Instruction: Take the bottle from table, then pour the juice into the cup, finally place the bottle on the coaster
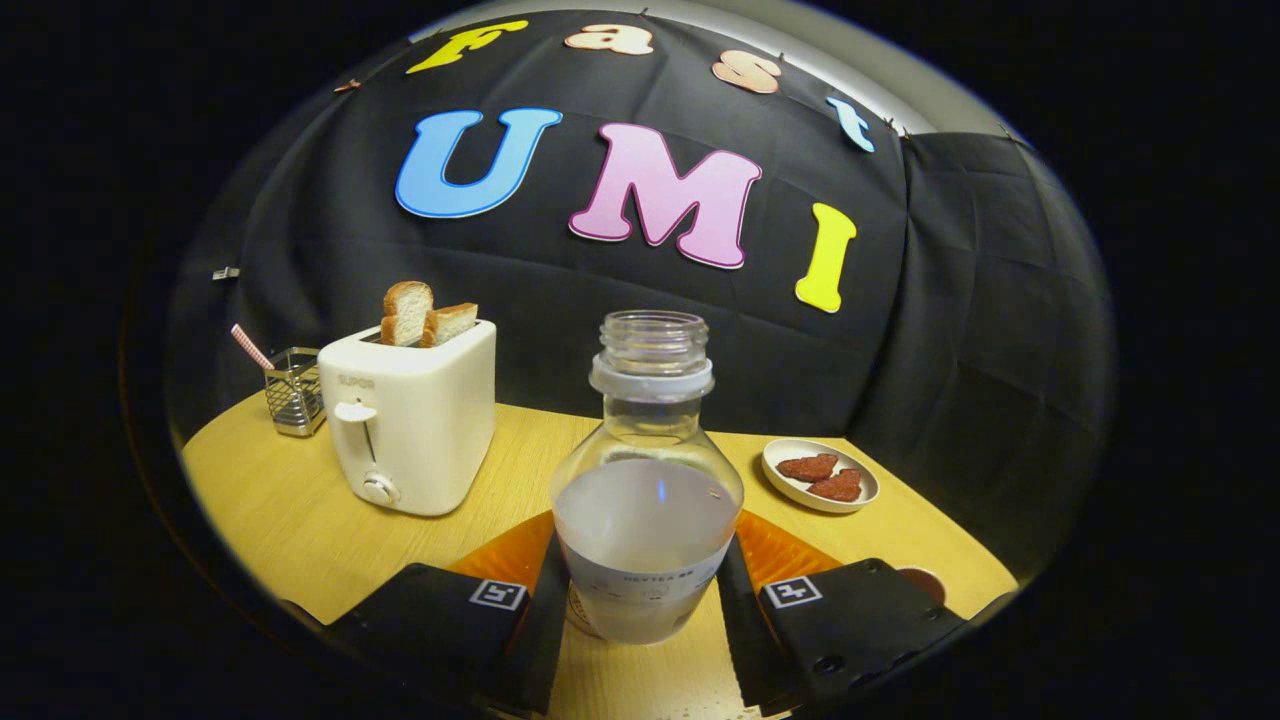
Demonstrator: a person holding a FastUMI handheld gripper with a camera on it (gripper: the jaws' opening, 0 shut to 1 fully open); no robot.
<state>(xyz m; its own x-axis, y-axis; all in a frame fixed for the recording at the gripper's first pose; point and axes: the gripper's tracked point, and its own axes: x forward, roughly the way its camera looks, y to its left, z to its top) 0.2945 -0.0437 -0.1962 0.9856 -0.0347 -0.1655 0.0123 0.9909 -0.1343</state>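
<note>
Clear bottle (647,480), uncapped, pale juice inside, upright between the fingers of the hand-held gripper (645,610) | fingers pressed on both its sides | orange coaster (790,552) behind it on the counter (300,520) | step: likely taking the bottle | next: lift level, find cup before tipping

Dim, sharp, heavy fisheye edge warping

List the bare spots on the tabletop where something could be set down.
Bare wood lies between the white toaster and the small oval plate of red pieces, behind the clear uncapped bottle; also in front of the toaster. Crowded: wire mesh holder beside the toaster, and the gripper, jaws flanking the bottle over the orange coaster.
</note>
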